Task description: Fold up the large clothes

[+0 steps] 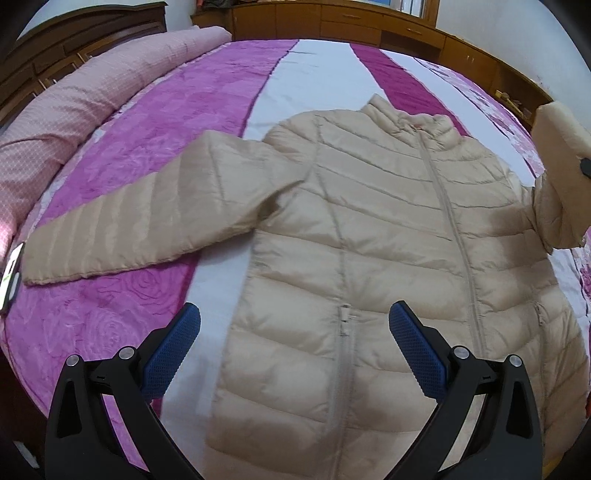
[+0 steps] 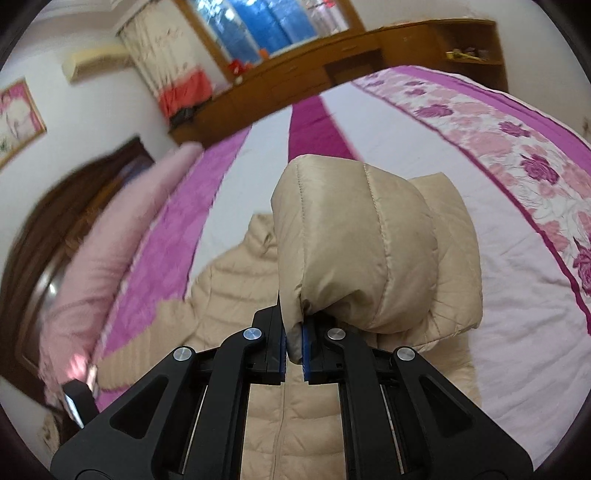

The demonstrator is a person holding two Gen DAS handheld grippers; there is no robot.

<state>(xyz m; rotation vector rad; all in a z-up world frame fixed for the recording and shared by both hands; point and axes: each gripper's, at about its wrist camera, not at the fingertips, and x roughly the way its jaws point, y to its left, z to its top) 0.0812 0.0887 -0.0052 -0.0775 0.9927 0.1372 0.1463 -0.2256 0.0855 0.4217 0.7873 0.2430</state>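
From the left wrist camera, a beige quilted puffer jacket [image 1: 369, 236] lies front-up on a bed [image 1: 147, 155] covered with a spread in magenta rose-embossed bands and plain white stripes. The jacket's shell is smooth and slightly shiny, stitched in horizontal padded channels, with a stand-up collar, a closed centre zip and a small zipped pocket. One sleeve [image 1: 122, 225] stretches flat across the magenta band toward the bed's near-left edge, its cuff ending just beside a small flat device [image 1: 11, 277] at that edge. The opposite sleeve is lifted off the bed at the picture's right border. The left gripper [image 1: 295, 325] hovers over the hem region with its blue dimpled pads wide apart and nothing between them. A long pink bolster-like roll [image 1: 92, 88] lines the far left side, and wooden cabinets [image 1: 332, 26] run behind the bed. White spread shows bare above the collar.

From the right wrist camera, the right gripper [image 2: 294, 339] is clamped tight on the lifted sleeve cuff [image 2: 354, 243], the puffy fabric bulging up and over the black fingers. The jacket body lies beneath. To the right, the spread [image 2: 498, 295] is white and bordered by a pink rose print, broad and unoccupied out to the edge.
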